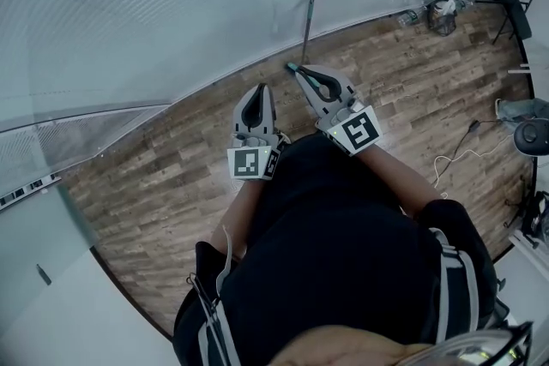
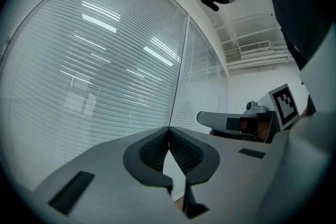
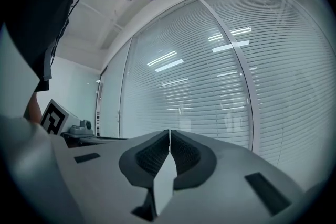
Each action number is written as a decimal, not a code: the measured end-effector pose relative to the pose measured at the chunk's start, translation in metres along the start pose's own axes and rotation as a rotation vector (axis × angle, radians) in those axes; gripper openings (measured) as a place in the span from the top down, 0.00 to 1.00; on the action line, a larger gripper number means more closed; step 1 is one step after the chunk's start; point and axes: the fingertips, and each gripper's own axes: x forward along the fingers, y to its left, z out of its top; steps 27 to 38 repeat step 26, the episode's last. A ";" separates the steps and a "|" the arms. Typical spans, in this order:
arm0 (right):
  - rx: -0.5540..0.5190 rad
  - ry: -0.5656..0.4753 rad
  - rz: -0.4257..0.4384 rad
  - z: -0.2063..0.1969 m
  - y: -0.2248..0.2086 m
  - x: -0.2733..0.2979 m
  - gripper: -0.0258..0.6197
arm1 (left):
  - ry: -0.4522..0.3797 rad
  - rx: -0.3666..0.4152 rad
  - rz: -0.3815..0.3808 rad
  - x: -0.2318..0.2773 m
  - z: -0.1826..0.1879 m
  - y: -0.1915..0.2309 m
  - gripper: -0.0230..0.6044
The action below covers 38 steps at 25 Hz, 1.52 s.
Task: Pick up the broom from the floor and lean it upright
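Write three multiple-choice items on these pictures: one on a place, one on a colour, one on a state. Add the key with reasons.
1. What stands ahead of both tools?
A. a glass wall with blinds
B. a brick wall
C. an open cupboard

2. What colour is the floor?
A. white
B. brown
C. green

3. How do the jaws of the right tool stand?
A. wide apart
B. closed on a thick pole
C. closed together on nothing

Key:
1 A, the slatted glass fills the background beyond the left tool and beyond the right tool in each gripper view.
2 B, the head view shows brown wooden planks under the person.
3 C, in the right gripper view the jaws meet at the tips, with only the blinds seen past them.
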 end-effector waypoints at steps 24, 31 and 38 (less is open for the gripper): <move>-0.024 -0.035 0.020 0.008 0.008 0.002 0.93 | 0.014 -0.013 0.024 -0.004 0.001 0.004 0.93; -0.025 -0.045 0.030 0.008 0.011 0.000 0.93 | 0.019 -0.022 0.033 -0.005 -0.002 0.005 0.93; -0.025 -0.045 0.030 0.008 0.011 0.000 0.93 | 0.019 -0.022 0.033 -0.005 -0.002 0.005 0.93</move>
